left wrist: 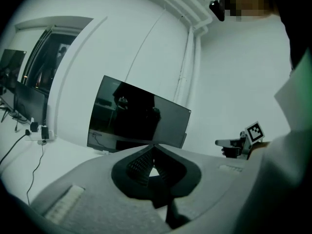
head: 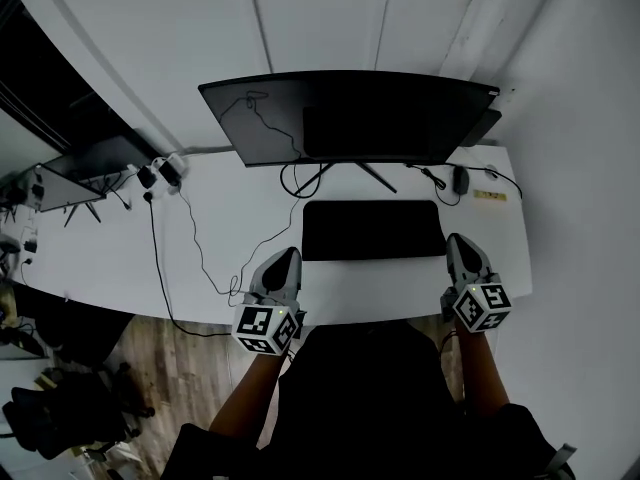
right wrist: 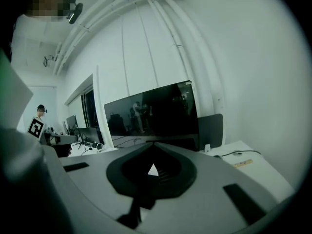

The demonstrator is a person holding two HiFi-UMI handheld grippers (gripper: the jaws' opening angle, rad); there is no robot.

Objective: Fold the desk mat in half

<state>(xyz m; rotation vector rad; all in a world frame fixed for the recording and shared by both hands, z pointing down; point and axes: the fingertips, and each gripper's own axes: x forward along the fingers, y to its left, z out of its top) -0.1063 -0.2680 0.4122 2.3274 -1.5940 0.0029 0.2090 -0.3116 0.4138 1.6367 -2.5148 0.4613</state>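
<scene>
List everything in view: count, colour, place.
desk: 1, white, fills mid-frame
monitor: 1, black, curved, back centre of desk
second monitor: 1, dark, far left
desk mat: 1, black, flat in front of the monitor
cables: several, black, left half of desk
mouse: 1, dark, right of monitor stand (probably a mouse)
strip: 1, yellowish, back right
left tongs: 1, grey, shut, empty, off mat's front-left corner
right tongs: 1, grey, shut, empty, by mat's front-right corner
forearms: 2, behind the tongs
</scene>
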